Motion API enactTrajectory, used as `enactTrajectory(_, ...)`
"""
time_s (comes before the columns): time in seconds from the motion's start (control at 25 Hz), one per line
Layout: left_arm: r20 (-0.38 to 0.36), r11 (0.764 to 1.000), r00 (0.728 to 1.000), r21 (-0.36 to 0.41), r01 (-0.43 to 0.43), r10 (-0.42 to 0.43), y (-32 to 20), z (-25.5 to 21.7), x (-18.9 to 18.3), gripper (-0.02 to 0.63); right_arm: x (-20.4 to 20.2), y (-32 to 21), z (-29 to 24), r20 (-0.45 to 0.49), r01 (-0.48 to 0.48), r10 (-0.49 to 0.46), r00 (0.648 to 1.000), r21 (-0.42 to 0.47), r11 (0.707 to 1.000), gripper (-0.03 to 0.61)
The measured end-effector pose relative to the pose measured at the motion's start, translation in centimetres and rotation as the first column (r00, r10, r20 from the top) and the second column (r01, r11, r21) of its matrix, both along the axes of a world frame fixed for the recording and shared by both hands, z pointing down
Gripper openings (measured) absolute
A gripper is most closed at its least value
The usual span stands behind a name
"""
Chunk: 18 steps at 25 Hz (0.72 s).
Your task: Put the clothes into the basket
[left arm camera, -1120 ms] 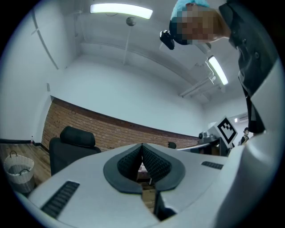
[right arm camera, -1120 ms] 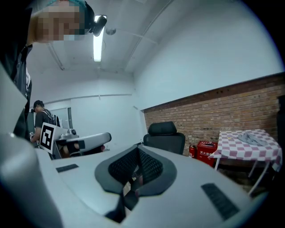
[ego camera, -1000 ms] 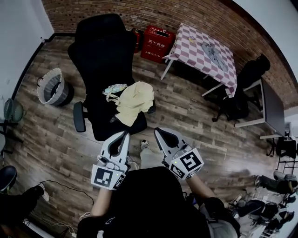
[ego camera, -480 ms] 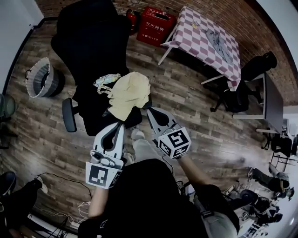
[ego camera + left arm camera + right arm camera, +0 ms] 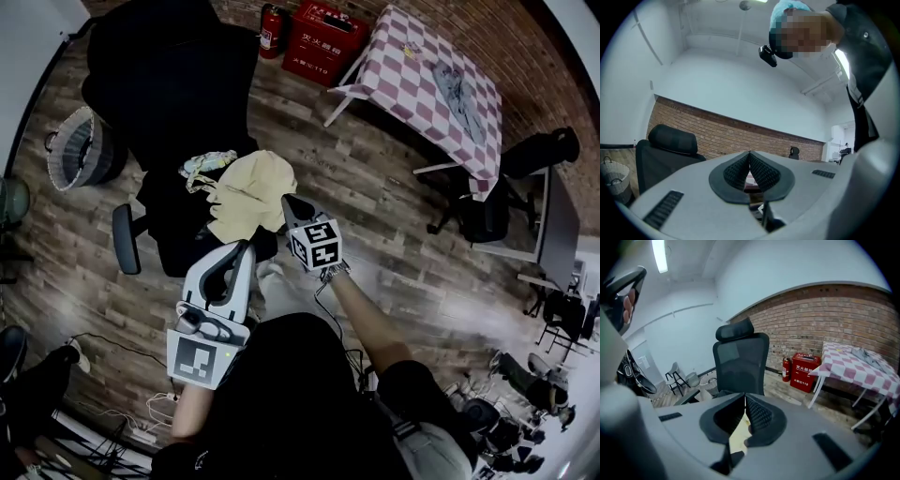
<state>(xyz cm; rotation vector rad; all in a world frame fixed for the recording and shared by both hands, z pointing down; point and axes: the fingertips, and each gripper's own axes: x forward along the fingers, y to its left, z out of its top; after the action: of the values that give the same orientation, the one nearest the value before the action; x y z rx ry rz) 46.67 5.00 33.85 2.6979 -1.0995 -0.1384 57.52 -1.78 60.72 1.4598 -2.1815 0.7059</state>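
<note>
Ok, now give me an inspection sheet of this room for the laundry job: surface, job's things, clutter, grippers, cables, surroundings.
Surface: wood-plank floor; clothes lie on a black office chair.
Job's things: yellow garment and small patterned garment on the chair seat; basket on the floor to its left, apart; grey garment on the checkered table.
Clutter: red box and fire extinguisher by the wall.
Grippers: left gripper jaws together, empty; right gripper jaws together at the yellow garment's edge, no grip confirmed.
Cables: loose cables on the floor, lower left.
Surroundings: brick wall, second chair, desk.
</note>
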Motion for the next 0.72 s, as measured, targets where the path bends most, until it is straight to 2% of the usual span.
enactTrajectory(0.16, 0.015, 0.999, 1.0, -0.021, 0.024, -0.024, -0.7, 0.7, 0.5, 0.014, 0.8, -1.6, 5.6, 0.02, 0.009, -0.007, 1.0, -0.124, 0.992, 0.031)
enactTrajectory(0.24, 0.022, 0.999, 0.999, -0.034, 0.037, -0.036, -1.0, 1.1, 0.5, 0.014, 1.1, -2.1, 8.8, 0.028, 0.005, 0.0, 1.0, -0.202, 0.979, 0.148)
enactTrajectory(0.44, 0.043, 0.995, 0.997, -0.065, 0.069, -0.067, -1.7, 2.0, 0.6, 0.014, 2.6, -2.3, 15.4, 0.006, -0.011, 0.015, 1.0, -0.351, 0.936, 0.269)
enactTrajectory(0.52, 0.052, 0.994, 0.996, -0.077, 0.083, -0.079, -2.0, 2.4, 0.7, 0.014, 3.1, -2.2, 17.2, 0.007, -0.012, 0.016, 1.0, -0.388, 0.921, 0.296)
enactTrajectory(0.72, 0.077, 0.987, 0.991, -0.109, 0.119, -0.111, -2.8, 3.5, 1.0, 0.014, 4.1, -2.3, 20.9, -0.01, -0.034, 0.034, 0.999, -0.468, 0.883, 0.31)
